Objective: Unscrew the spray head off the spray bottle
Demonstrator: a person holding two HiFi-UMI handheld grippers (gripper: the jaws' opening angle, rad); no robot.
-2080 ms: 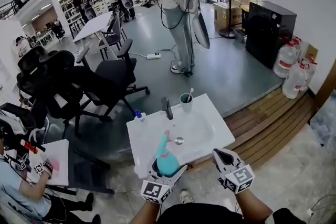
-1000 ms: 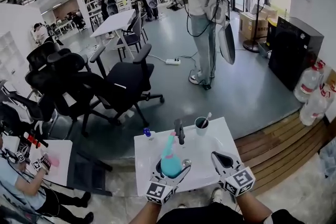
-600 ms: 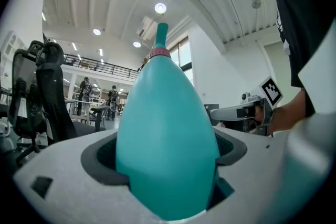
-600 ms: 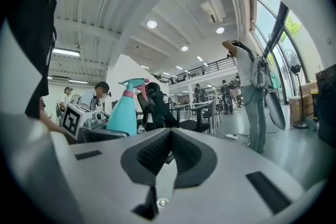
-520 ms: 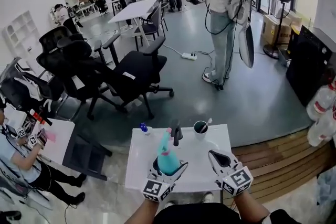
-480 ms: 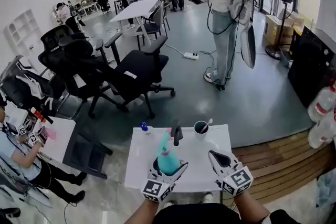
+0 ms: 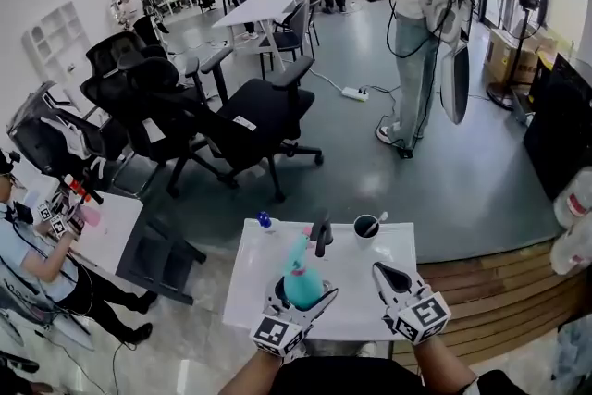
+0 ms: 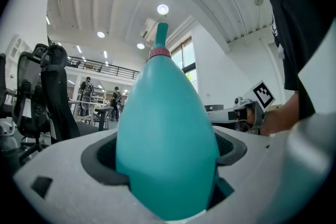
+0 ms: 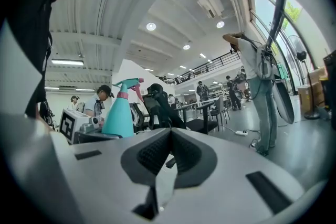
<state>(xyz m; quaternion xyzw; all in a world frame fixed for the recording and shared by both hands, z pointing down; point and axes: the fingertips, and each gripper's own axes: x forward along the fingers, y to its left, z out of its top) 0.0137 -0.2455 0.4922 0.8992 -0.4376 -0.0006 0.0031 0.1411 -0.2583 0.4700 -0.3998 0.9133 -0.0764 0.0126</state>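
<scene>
A teal spray bottle (image 7: 302, 280) with a pink collar (image 8: 159, 52) and a teal spray head (image 9: 127, 83) stands upright between the pads of my left gripper (image 7: 301, 294), which is shut on its wide body (image 8: 165, 134). The head sits on the bottle. In the head view the bottle is over the near part of the white basin top (image 7: 361, 291). My right gripper (image 7: 386, 274) is to the bottle's right, apart from it, its jaws shut with nothing between them (image 9: 170, 135). The right gripper view shows the bottle (image 9: 118, 115) off to the left.
On the basin top stand a dark faucet (image 7: 322, 236), a dark cup (image 7: 367, 227) with a toothbrush and a small blue-capped bottle (image 7: 265, 219). Black office chairs (image 7: 250, 111) stand beyond it, with people farther back. A wooden step (image 7: 499, 282) lies at right.
The head view has lifted and swung, so more of the room shows and the basin sits lower in frame. Both grippers and the bottle keep their places relative to each other.
</scene>
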